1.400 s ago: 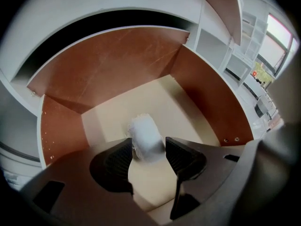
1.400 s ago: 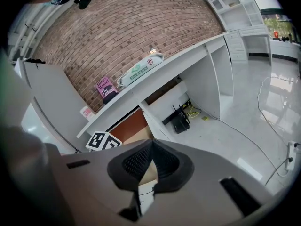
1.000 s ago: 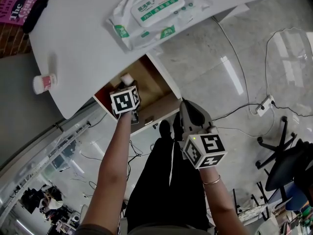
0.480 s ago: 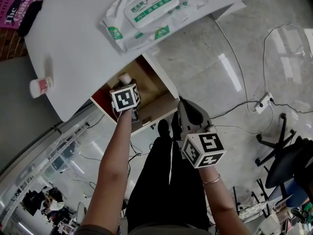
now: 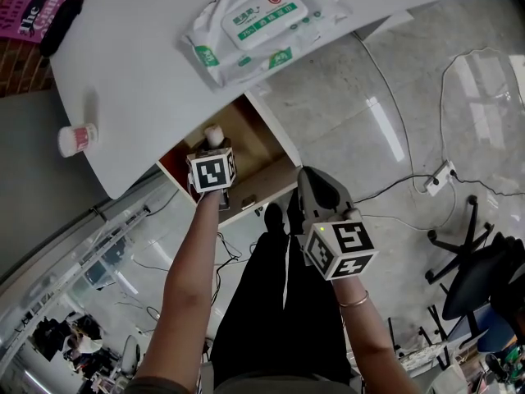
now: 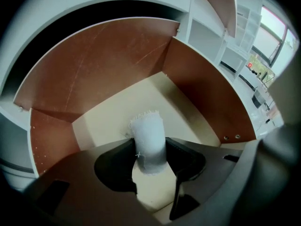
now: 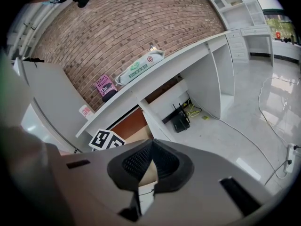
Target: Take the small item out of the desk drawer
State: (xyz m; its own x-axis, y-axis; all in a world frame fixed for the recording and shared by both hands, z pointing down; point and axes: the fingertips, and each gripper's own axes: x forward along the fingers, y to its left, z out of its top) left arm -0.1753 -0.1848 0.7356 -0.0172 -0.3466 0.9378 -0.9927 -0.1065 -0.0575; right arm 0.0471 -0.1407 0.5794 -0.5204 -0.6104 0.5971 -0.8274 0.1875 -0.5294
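Observation:
A small white fabric roll (image 5: 215, 135) stands in the open desk drawer (image 5: 250, 138), which has red-brown walls (image 6: 94, 65) and a cream floor. My left gripper (image 5: 215, 149) reaches down into the drawer. In the left gripper view the roll (image 6: 148, 142) sits between the jaws of the left gripper (image 6: 149, 147). The jaws are closing and the pads stand right at the roll's sides. My right gripper (image 5: 317, 191) hangs in front of the drawer above the person's black-clad legs. In its own view the right gripper (image 7: 151, 147) has its tips together and holds nothing.
On the white desk top (image 5: 139, 72) lie a pack of wet wipes (image 5: 258, 23), a small red-and-white bottle (image 5: 76, 139) and a pink book (image 5: 31, 6). Cables and a power strip (image 5: 440, 176) lie on the floor at the right, near an office chair (image 5: 484, 269).
The head view shifts slightly. Both grippers and the roll stay nearly where they were.

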